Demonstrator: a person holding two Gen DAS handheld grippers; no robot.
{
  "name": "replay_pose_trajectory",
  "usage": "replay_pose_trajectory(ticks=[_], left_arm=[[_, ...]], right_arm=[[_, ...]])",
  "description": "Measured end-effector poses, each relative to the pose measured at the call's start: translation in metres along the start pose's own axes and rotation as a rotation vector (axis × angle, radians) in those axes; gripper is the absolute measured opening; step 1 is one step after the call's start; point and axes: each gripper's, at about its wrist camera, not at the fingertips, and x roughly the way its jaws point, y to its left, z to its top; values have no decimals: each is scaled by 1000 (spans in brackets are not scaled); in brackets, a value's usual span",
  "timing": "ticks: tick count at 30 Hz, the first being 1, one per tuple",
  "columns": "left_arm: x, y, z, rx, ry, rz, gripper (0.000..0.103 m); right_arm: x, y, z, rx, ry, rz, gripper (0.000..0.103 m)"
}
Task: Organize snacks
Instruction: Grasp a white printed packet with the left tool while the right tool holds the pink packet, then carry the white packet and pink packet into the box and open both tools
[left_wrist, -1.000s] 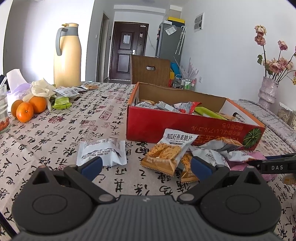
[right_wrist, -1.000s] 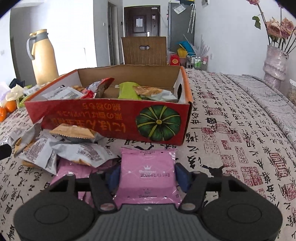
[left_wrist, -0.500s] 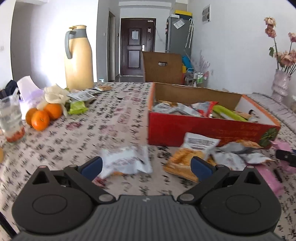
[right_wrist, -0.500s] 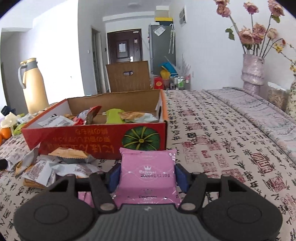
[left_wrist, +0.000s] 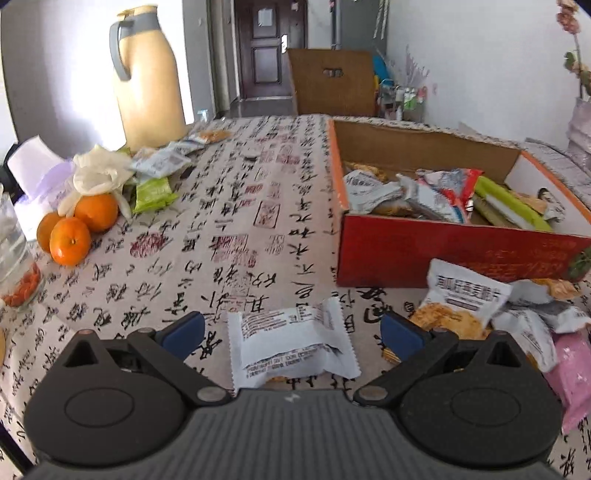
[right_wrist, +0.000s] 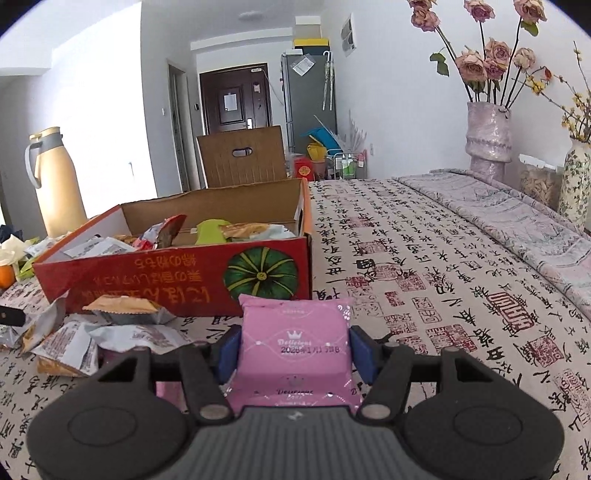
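Note:
My left gripper (left_wrist: 291, 334) is open, its jaws on either side of a white snack packet (left_wrist: 291, 341) lying on the tablecloth. My right gripper (right_wrist: 295, 349) is shut on a pink snack packet (right_wrist: 293, 343), held above the table in front of the red cardboard box (right_wrist: 166, 280). The box (left_wrist: 443, 247) holds several snack packets. A pile of loose snack packets (left_wrist: 480, 310) lies in front of it, also showing in the right wrist view (right_wrist: 92, 332). Another pink packet (left_wrist: 572, 369) lies at the right of the pile.
Oranges (left_wrist: 74, 232), a glass jar (left_wrist: 14, 266), a tissue pack (left_wrist: 33, 173), more packets (left_wrist: 159, 166) and a yellow thermos (left_wrist: 147, 77) stand at the left. Flower vases (right_wrist: 487, 136) stand at the far right. A brown chair back (right_wrist: 242, 157) is behind the table.
My left gripper has shifted left and now straddles the white packet. My right gripper has lifted the pink packet up off the table.

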Motion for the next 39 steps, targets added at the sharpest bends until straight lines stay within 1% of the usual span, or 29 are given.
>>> replay_pose_trajectory(ticks=[3,6,7,8,10,13,15,17,20,27,34,39], left_arm=[[9,2,-1,-40,33,20,102],[17,3,-2,-67,63,25,92],[19,3,-2,-72,71,28,86],[20,2,-2,-75,77,30,83],[21,0,-3,-66,68,41,79],[18,-4,-4,-51,50,36,64],[17,-6,-5,-51,44,31,61],[15,-8,-6,-40,33,31,53],[11,-10,-8,-33,19,27,50],[-4,-9,-12,-43,-27,29,50],[-32,-14,-5,-49,-118,7,50],[-51,-23,8,-41,-189,-30,50]], right_arm=[[0,-2,0,14,3,10,61],[1,-2,0,17,5,16,61],[1,-2,-1,17,6,18,61],[1,-2,-1,18,7,20,61],[1,-3,-1,25,9,21,61],[1,-4,-1,36,11,24,61],[2,-4,-1,36,12,25,61],[1,-4,-2,37,10,25,61],[1,-5,-2,41,7,27,61],[0,-4,-1,38,6,31,61],[-4,0,-1,20,-11,27,61],[-18,10,8,-13,-50,56,61]])
